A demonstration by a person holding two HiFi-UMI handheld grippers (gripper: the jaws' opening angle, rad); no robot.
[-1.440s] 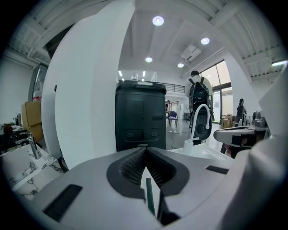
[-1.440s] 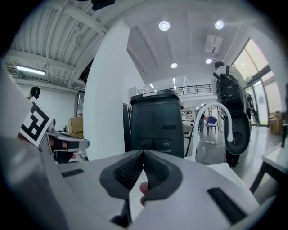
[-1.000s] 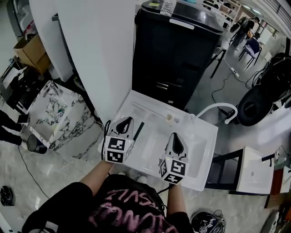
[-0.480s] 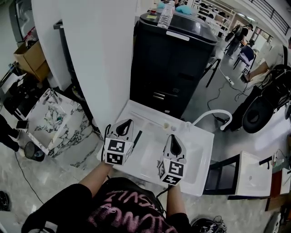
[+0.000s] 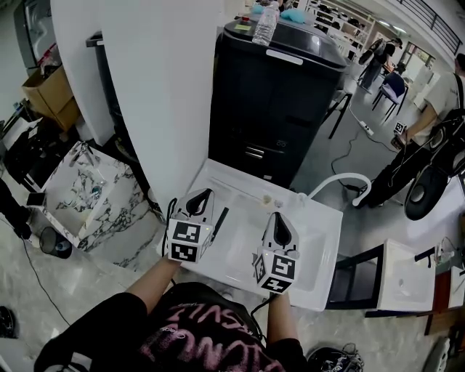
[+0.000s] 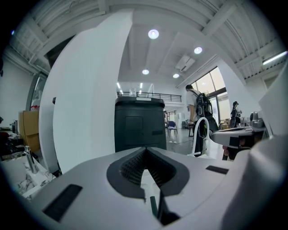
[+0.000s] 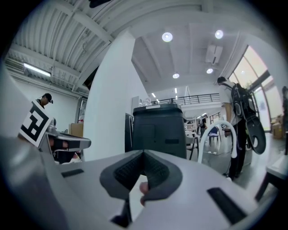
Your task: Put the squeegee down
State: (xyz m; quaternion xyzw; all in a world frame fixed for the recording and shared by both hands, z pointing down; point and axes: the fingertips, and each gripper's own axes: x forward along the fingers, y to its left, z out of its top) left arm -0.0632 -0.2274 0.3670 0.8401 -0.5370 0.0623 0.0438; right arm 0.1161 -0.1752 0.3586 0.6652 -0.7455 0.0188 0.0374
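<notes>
The squeegee (image 5: 220, 218), a thin dark strip, lies flat on the white sink top (image 5: 323, 218), just right of my left gripper (image 5: 201, 196). That gripper hovers over the sink's left edge, shut and holding nothing. My right gripper (image 5: 277, 219) is over the basin's middle, also shut and empty. In the left gripper view the left gripper (image 6: 145, 151) has its jaw tips meeting, and a dark sliver of the squeegee (image 6: 153, 205) shows below them. In the right gripper view the right gripper (image 7: 143, 153) has its tips touching too.
A white arched faucet (image 5: 341, 180) rises at the sink's back right. A black cabinet (image 5: 276, 94) with a water bottle (image 5: 266, 22) stands behind the sink, a white pillar (image 5: 167, 87) to its left. A marbled basin (image 5: 87, 185) sits far left. A person (image 5: 429, 91) stands at far right.
The head view has shifted slightly. Both grippers stay shut and nearly still over the sink, the squeegee lies where it was, and a person has come in at the right.
</notes>
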